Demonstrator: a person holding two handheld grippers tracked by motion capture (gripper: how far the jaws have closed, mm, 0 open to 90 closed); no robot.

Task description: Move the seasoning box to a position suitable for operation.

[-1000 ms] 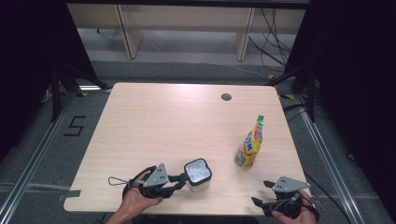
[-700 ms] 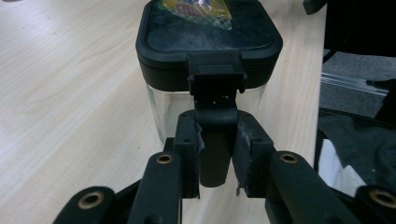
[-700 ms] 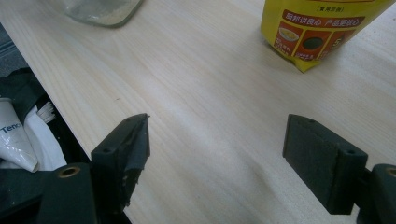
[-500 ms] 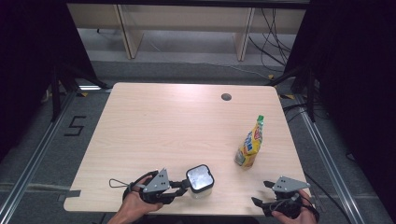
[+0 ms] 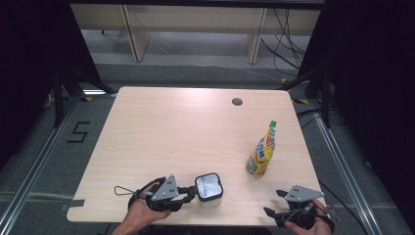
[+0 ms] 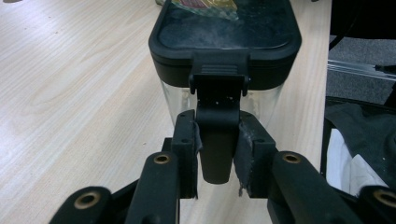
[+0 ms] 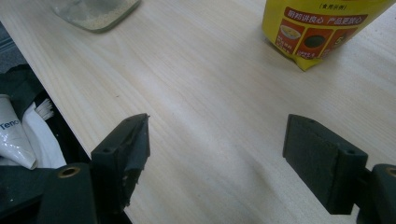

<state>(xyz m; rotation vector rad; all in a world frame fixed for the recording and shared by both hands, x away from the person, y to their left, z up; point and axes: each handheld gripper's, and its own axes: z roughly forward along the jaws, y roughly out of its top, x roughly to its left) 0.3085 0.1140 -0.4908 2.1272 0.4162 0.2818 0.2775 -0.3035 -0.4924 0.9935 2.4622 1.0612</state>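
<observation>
From above, my left gripper (image 5: 192, 192) sits near the front edge of the table (image 5: 161, 132), its jaws reaching to the side of a clear container (image 5: 209, 190) with a black lid that stands upright just beside it. My right gripper (image 5: 272, 211) rests at the front right corner, well apart from the container, and a yellow pouch (image 5: 262, 152) with a green cap stands upright between that corner and the middle of the table's right side. Along my left gripper (image 6: 216, 154), the two jaws stand close on either side of the black latch tab (image 6: 215, 140) that hangs down from the container's lid (image 6: 225, 35); the right pad looks pressed against the tab, the left one close against it, so I take it as pinched, with the clear wall of the container right behind. Along my right gripper (image 7: 229, 147), the jaws stand wide apart with bare wood between them and nothing held; the bottom of the yellow pouch (image 7: 317, 35) stands farther off ahead, and a corner of the clear container (image 7: 95, 11) shows at the top left.
</observation>
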